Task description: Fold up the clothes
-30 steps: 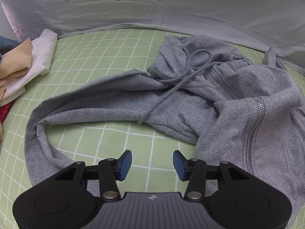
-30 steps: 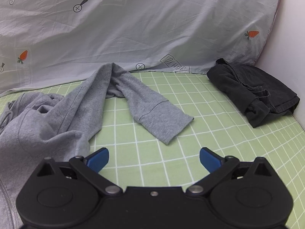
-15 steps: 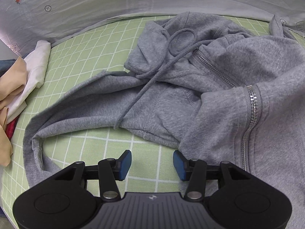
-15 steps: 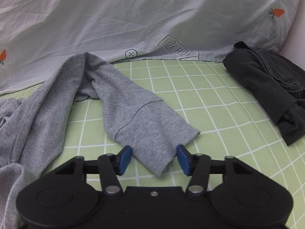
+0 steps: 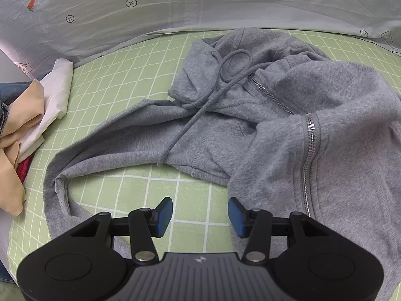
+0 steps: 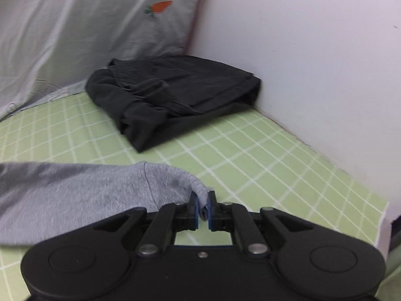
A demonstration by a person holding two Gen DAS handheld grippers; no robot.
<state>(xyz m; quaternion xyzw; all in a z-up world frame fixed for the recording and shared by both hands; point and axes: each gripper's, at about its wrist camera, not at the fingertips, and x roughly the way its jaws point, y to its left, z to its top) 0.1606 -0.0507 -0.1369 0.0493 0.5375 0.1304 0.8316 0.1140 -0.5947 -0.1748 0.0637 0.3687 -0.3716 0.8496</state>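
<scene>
A grey zip hoodie (image 5: 288, 115) lies crumpled on the green checked sheet (image 5: 112, 80), with its hood, drawstring and zipper showing and one sleeve curling toward the front left. My left gripper (image 5: 200, 217) is open and empty, just in front of the hoodie's lower hem. In the right wrist view, my right gripper (image 6: 203, 209) is shut on the cuff of the hoodie's other sleeve (image 6: 100, 193), which stretches away to the left.
A folded black garment (image 6: 175, 97) lies by the white wall (image 6: 313, 62) at the back right. A pile of beige and white clothes (image 5: 30, 115) sits at the left edge. A grey carrot-print sheet (image 5: 200, 0) hangs behind the bed.
My right gripper closed on the sleeve cuff and swung right, pulling the sleeve with it. My left gripper moved closer to the hoodie and stayed open.
</scene>
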